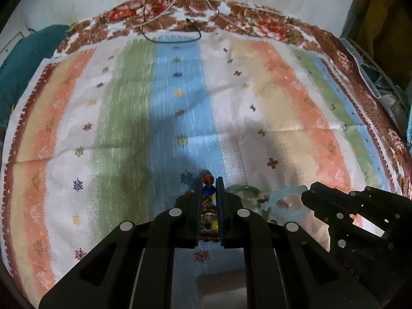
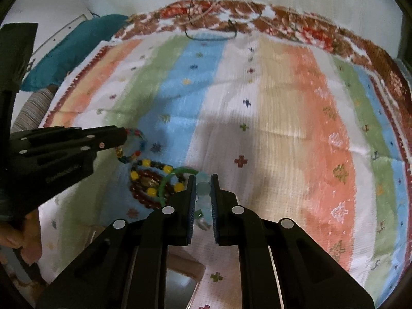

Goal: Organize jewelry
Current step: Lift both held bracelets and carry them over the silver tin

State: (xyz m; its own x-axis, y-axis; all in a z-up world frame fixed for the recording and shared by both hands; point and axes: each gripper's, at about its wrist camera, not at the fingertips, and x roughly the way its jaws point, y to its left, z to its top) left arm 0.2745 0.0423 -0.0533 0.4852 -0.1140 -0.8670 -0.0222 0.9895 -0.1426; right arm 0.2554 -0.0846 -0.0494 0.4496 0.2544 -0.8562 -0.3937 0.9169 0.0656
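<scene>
A striped cloth (image 1: 180,103) covers the surface; bead bracelets (image 2: 152,180) lie near, a thin dark cord (image 1: 175,40), perhaps a necklace, far.

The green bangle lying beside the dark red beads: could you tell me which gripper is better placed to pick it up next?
Probably the right gripper: the green bangle lies just beside its fingertips. But it is shut on the pale blue bracelet and the left gripper on the multicoloured bead bracelet, so either must unload first.

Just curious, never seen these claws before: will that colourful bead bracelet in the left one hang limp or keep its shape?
The bead bracelet probably droops: separate beads on a string. The left claw pinches one bead, so it may swing.
</scene>
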